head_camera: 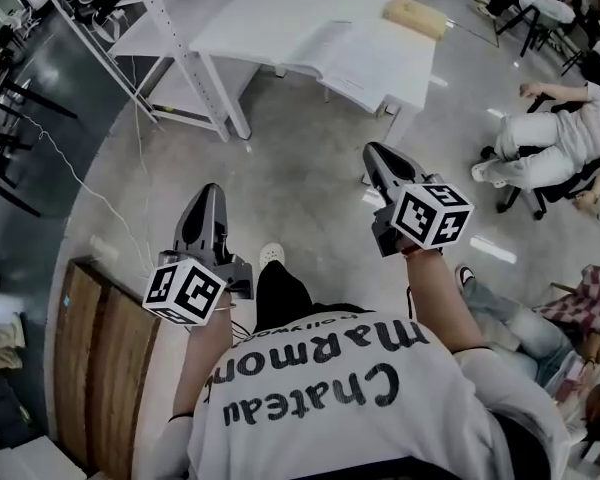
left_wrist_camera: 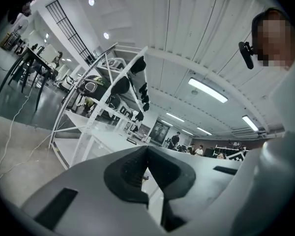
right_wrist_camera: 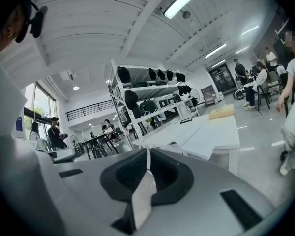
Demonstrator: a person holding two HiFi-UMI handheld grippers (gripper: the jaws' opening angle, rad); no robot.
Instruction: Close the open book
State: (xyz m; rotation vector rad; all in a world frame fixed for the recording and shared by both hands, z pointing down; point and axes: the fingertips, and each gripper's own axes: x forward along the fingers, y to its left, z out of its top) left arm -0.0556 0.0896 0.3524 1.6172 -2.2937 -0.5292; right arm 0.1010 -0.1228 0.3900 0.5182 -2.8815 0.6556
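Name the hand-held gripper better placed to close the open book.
Probably the right hand-held gripper: in the head view it sits nearer the open book on the table, and its own view faces the pages; the left hand-held gripper sits farther back.

A glossy grey concrete floor (head_camera: 310, 158) runs beneath a white table (head_camera: 260, 18) at the upper middle of the head view, with a wooden panel (head_camera: 100, 358) at lower left. White metal shelving (right_wrist_camera: 152, 90) stands under a ribbed white ceiling (left_wrist_camera: 187, 28) with strip lights (left_wrist_camera: 207, 90). A tall window (right_wrist_camera: 39, 100) glows far left.
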